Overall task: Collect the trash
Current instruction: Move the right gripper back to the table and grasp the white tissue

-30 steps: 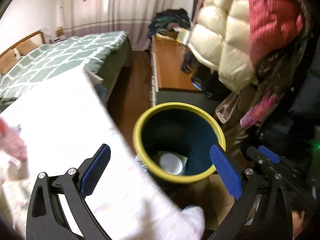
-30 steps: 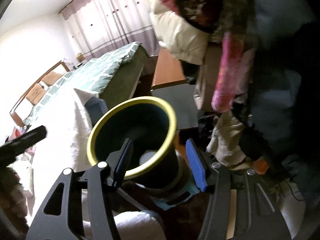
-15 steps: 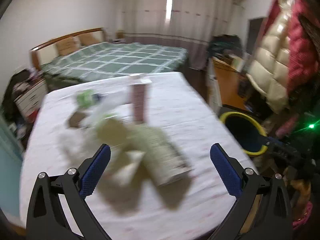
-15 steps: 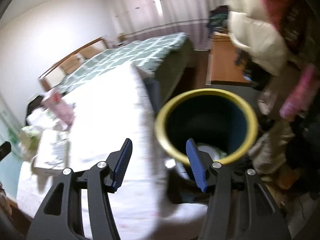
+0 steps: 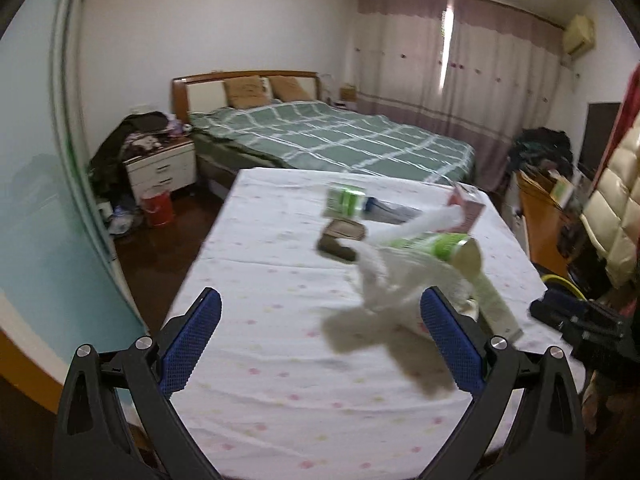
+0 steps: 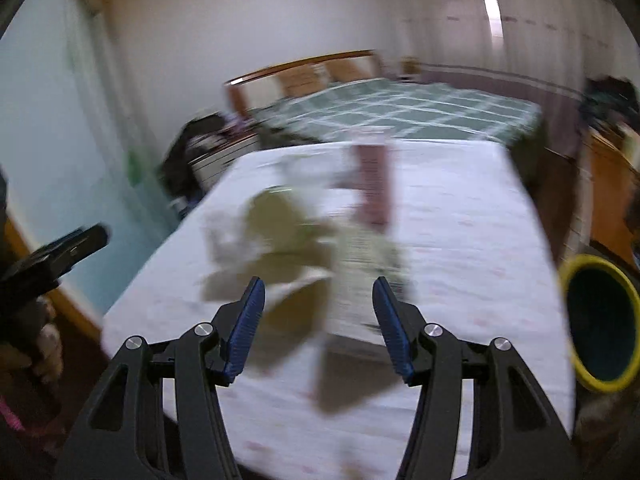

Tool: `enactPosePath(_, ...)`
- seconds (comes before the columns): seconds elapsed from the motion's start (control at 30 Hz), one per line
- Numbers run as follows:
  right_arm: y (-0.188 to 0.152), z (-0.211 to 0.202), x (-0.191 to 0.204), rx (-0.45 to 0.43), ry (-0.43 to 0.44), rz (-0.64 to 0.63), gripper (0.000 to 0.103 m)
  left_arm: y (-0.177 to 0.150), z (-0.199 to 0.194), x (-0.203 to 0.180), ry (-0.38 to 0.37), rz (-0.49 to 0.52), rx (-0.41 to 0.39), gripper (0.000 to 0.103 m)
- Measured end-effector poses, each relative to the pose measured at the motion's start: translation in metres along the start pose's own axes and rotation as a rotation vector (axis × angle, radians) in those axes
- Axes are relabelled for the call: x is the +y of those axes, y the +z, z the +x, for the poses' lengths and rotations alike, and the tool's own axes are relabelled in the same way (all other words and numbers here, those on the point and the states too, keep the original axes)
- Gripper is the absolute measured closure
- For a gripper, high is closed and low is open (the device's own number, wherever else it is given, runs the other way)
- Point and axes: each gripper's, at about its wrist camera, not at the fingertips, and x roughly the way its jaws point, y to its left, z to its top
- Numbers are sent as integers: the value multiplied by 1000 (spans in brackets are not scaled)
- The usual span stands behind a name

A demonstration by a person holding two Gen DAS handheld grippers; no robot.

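Observation:
Trash lies on a white dotted tablecloth (image 5: pixel 280 280): crumpled white tissue (image 5: pixel 384 280), a green-and-white can (image 5: pixel 440 246) on its side, a small green carton (image 5: pixel 344 200), a brown wrapper (image 5: pixel 340 238), a pink box (image 5: pixel 466 210) and a long white box (image 5: pixel 496 300). My left gripper (image 5: pixel 320 340) is open and empty, above the near table part, left of the pile. My right gripper (image 6: pixel 318 324) is open and empty, just short of the blurred pile (image 6: pixel 288 240) and the pink box (image 6: pixel 372 184). The yellow-rimmed dark bin (image 6: pixel 600 320) stands at the table's right edge.
A green checked bed (image 5: pixel 340 140) lies beyond the table. A white nightstand (image 5: pixel 160 168) and a red bucket (image 5: pixel 158 208) stand at the left. A wooden desk (image 5: pixel 544 216) and hanging coats (image 5: pixel 612 200) are on the right. The right gripper shows in the left wrist view (image 5: pixel 580 320).
Both grippers swung left from over the bin to face the table. The trash pile now lies ahead of both. Both stay open and empty.

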Motion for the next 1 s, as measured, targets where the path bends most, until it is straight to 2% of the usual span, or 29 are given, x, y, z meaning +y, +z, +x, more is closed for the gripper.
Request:
enactPosePath(0.1, 8, 19, 35, 12, 68, -88, 49, -6, -4, 12, 15, -20, 1, 5)
enactPosePath(0.3, 30, 63, 88, 30, 96, -247, 50, -8, -11, 30, 53, -48, -5, 5)
enactPosePath(0.43, 36, 100, 108, 82, 64, -324, 51, -8, -20, 41, 80, -61, -22, 5)
enactPosePath(0.67, 29, 160, 119, 170, -70, -417, 53, -8, -23, 52, 93, -73, -27, 5)
enactPosePath(0.7, 26, 166, 119, 179, -83, -425, 59, -8, -22, 52, 92, -73, -26, 5)
enactPosePath(0.73, 24, 172, 117, 198, -97, -431, 76, -8, -22, 53, 92, -73, -25, 5)
enactPosePath(0.8, 24, 179, 110, 233, -102, -422, 96, -8, -20, 53, 93, -72, -22, 5)
enactPosePath(0.9, 30, 172, 102, 226, -46, -369, 101, -9, -15, 54, 96, -76, -16, 5)
enactPosePath(1.0, 43, 150, 95, 203, 55, -294, 101, -9, -11, 53, 92, -78, -7, 5)
